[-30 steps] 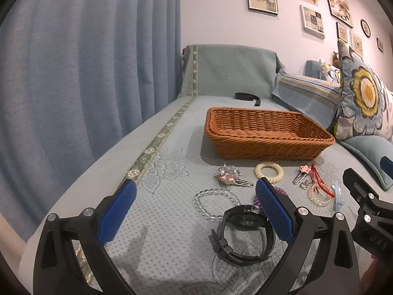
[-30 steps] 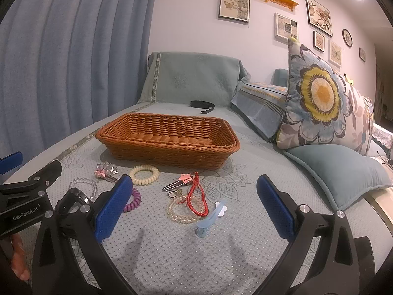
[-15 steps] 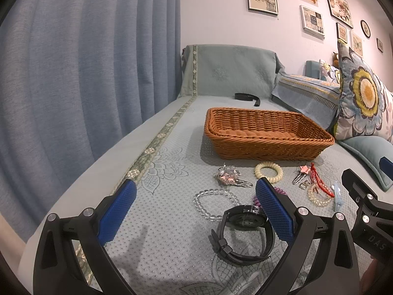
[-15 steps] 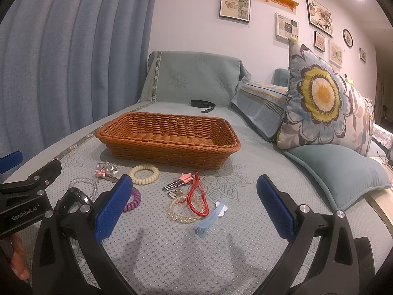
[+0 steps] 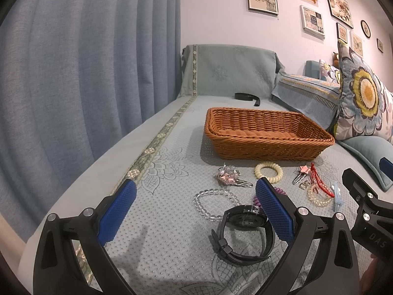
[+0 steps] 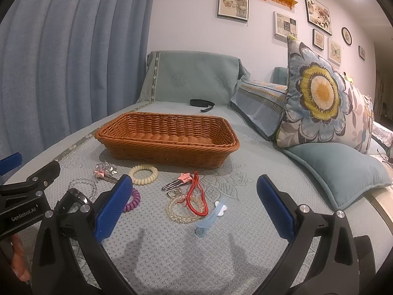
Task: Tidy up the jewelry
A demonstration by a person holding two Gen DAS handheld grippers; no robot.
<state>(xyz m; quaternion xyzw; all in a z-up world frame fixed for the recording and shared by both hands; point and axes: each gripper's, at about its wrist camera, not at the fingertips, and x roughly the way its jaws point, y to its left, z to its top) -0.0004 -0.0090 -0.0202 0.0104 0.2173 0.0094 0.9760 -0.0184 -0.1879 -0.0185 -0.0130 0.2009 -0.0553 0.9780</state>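
An empty brown wicker basket (image 5: 267, 135) (image 6: 167, 137) stands on the teal sofa cover. In front of it lie a black watch (image 5: 245, 236), a clear bead bracelet (image 5: 213, 202), a pink flower hair clip (image 5: 229, 178), a cream coil tie (image 5: 268, 172) (image 6: 143, 174), a purple coil tie (image 6: 132, 202), a star hair clip (image 6: 178, 180), a red cord with a bead bracelet (image 6: 194, 200) and a light blue clip (image 6: 211, 218). My left gripper (image 5: 194, 206) is open and empty, just behind the watch. My right gripper (image 6: 194, 204) is open and empty, behind the red cord.
A black strap (image 6: 201, 103) lies behind the basket near the sofa back. Flowered and teal cushions (image 6: 326, 113) line the right side. A blue curtain (image 5: 73, 73) hangs on the left past the sofa edge.
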